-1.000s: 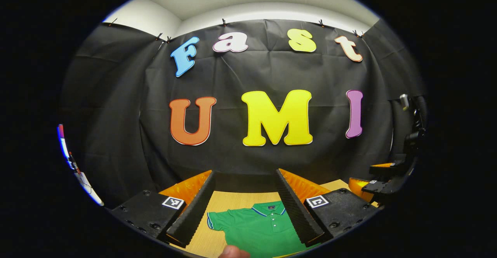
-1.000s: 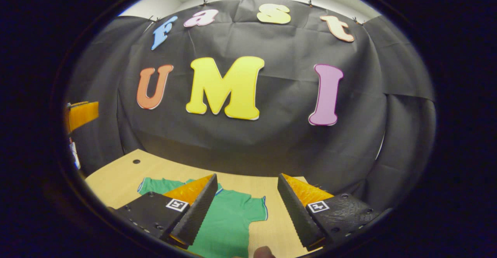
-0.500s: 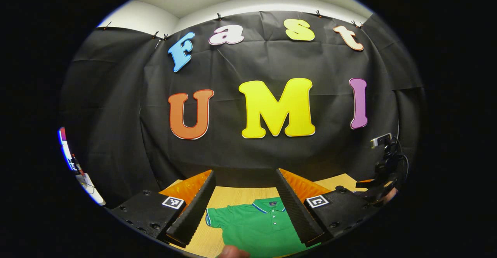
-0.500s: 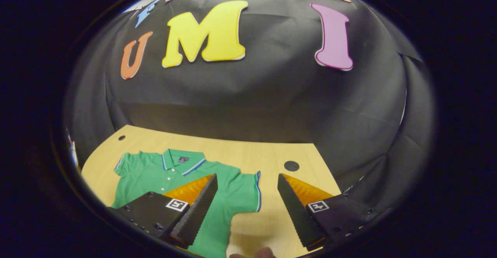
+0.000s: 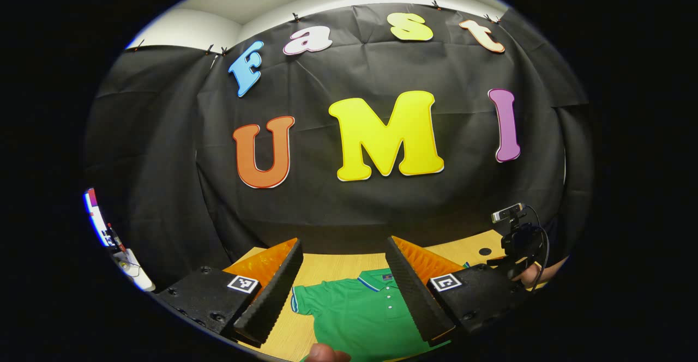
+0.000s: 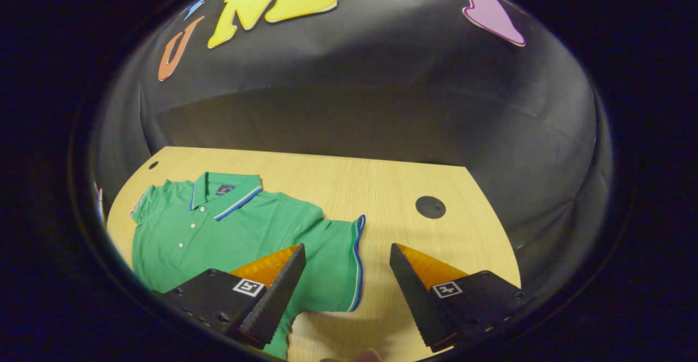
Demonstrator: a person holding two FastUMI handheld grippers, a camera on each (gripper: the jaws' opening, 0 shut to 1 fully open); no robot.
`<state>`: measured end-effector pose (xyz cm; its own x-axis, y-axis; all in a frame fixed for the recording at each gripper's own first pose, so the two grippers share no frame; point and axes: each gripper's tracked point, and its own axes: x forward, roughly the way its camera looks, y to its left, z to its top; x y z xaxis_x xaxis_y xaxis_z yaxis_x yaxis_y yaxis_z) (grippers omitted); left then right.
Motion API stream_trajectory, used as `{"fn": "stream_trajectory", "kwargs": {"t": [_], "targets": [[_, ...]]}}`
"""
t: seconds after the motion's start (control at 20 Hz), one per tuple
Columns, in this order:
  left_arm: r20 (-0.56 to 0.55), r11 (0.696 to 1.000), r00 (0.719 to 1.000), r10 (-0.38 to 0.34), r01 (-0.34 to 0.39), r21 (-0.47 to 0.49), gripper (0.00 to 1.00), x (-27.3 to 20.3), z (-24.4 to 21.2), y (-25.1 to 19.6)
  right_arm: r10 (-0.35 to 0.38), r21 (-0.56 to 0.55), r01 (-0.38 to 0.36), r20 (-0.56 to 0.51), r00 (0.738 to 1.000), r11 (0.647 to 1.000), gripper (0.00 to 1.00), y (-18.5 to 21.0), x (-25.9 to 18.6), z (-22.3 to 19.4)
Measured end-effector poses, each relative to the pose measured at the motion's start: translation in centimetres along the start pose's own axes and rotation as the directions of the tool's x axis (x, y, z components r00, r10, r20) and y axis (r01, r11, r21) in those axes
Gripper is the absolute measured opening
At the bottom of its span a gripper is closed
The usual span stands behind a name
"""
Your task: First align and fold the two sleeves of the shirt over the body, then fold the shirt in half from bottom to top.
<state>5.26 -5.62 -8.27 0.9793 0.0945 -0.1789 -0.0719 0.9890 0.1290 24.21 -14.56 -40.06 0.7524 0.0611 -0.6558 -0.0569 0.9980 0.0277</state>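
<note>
A green polo shirt point(image 6: 218, 231) with a blue-striped collar lies flat and face up on the wooden table point(image 6: 392, 187). Its right sleeve point(image 6: 335, 261) spreads out beside the body, and its blue-trimmed cuff sits between the fingers of my right gripper point(image 6: 344, 253), which hangs open above it. In the left gripper view the shirt point(image 5: 354, 313) shows below my left gripper point(image 5: 342, 247), also open, held high above the collar and left sleeve point(image 5: 305, 299). The right gripper's body and the hand holding it point(image 5: 518, 253) show far off at the right.
A round black hole point(image 6: 431, 207) marks the table to the right of the sleeve; a smaller one point(image 6: 154, 164) sits at the far left corner. The black cloth wall closes off the table's back edge. Bare wood stretches right of the shirt.
My right gripper has tilted down and come closer to the table, so the right sleeve now lies between its fingers. The left gripper has tilted down only slightly.
</note>
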Motion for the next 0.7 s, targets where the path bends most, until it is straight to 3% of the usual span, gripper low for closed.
{"fn": "stream_trajectory", "kwargs": {"t": [0.35, 0.55, 0.65, 0.7], "targets": [[-0.030, 1.000, 0.999, 0.013, -0.012, 0.018, 0.98, 0.3, -1.1, -0.2, 0.013, 0.049, -0.009, -0.075, 0.997, 0.999, 0.91, -0.7, 3.6, -1.6], [-0.033, 1.000, 0.999, 0.006, -0.005, 0.022, 0.98, 0.4, -1.1, -0.5, 0.016, 0.068, -0.008, -0.119, 0.993, 0.998, 0.55, -1.0, 4.2, -2.7], [-0.037, 1.000, 0.999, 0.000, 0.000, 0.018, 0.98, 0.6, -1.3, -0.7, 0.043, 0.058, -0.036, -0.118, 0.992, 0.998, 0.52, -0.6, 4.0, -2.6], [-0.038, 1.000, 0.999, -0.002, 0.003, 0.016, 0.98, 0.5, -1.3, -0.7, 0.050, 0.059, -0.042, -0.133, 0.990, 0.997, 0.34, -0.4, 4.2, -2.9]]}}
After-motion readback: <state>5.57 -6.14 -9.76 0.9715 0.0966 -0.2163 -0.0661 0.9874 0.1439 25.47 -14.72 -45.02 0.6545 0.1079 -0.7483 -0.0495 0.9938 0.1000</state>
